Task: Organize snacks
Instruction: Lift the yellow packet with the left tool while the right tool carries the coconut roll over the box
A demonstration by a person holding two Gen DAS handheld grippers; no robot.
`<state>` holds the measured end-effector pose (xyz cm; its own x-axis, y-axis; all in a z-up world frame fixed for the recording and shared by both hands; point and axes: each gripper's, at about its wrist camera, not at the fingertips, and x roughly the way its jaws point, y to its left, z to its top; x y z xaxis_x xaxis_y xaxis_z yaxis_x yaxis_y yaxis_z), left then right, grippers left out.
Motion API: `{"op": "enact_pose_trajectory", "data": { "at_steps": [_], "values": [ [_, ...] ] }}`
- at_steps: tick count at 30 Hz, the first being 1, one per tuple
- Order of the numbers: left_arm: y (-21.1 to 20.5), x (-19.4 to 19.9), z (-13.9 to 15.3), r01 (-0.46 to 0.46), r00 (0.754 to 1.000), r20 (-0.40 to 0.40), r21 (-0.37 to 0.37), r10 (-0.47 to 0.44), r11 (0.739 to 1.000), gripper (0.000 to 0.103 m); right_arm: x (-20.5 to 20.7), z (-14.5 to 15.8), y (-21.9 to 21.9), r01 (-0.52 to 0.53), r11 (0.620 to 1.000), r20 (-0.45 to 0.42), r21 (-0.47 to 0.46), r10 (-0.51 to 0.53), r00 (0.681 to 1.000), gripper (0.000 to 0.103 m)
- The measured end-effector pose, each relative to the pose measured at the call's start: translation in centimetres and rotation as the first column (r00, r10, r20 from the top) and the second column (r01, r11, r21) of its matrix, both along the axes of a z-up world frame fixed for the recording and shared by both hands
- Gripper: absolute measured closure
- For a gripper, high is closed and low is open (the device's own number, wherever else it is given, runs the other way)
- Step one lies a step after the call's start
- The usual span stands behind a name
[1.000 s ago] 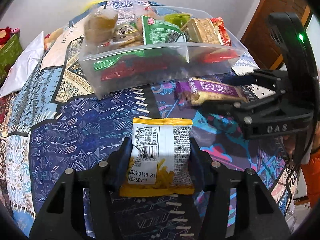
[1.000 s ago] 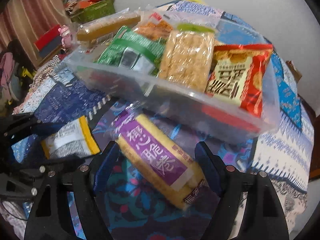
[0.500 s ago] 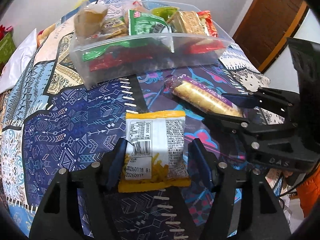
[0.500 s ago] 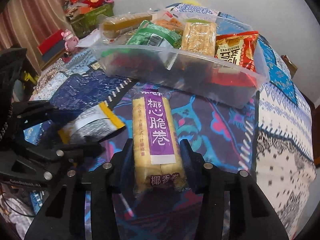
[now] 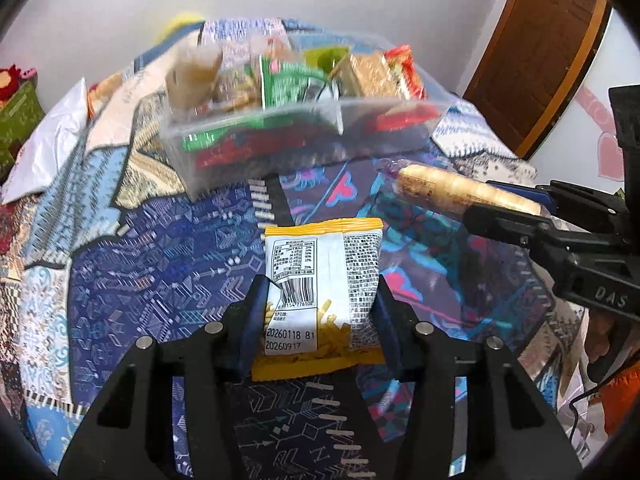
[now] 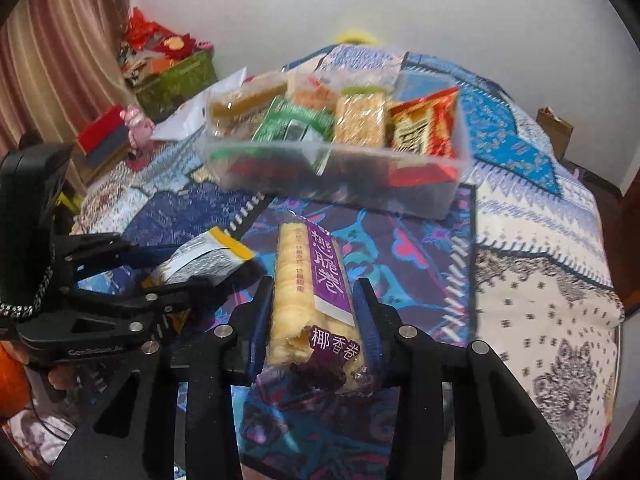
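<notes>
A yellow-edged snack packet (image 5: pixel 320 264) with its white label up sits between the pads of my left gripper (image 5: pixel 320 292), whose jaws are closing on it; the pads press its sides and it is off the quilt. My right gripper (image 6: pixel 314 292) is also closing, its pads squeezing a purple-labelled wafer roll pack (image 6: pixel 316 272) held lengthwise and raised. Each gripper shows in the other's view, the wafer roll pack (image 5: pixel 440 188) at the right and the yellow packet (image 6: pixel 204 258) at the left. Beyond both stands a clear plastic bin (image 5: pixel 280 152) (image 6: pixel 340 184) holding several snack packs.
A patterned quilt (image 5: pixel 140 272) covers the bed under everything. A green box (image 6: pixel 176 80) and red items lie at the far left, with a white bag (image 5: pixel 44 148) beside the quilt. A wooden door (image 5: pixel 544 40) stands at the right. An orange sleeve (image 5: pixel 620 400) shows behind the right gripper.
Both grippers closed on their packs and lifted them off the quilt. The right gripper swung the roll pack straight between its fingers, and the bin now looks farther off.
</notes>
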<state>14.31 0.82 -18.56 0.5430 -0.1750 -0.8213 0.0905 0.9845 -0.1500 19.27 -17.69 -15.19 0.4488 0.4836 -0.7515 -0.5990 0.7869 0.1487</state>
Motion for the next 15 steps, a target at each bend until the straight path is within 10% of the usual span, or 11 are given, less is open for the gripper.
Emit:
{"op": "enact_pose_trajectory", "data": {
  "at_steps": [15],
  "values": [
    [0.6,0.8,7.1,-0.034,0.985,0.168,-0.029,0.038,0.999,0.053,0.4,5.4,-1.8,0.079,0.992,0.146,0.097,-0.092,0.985,0.067]
  ]
}}
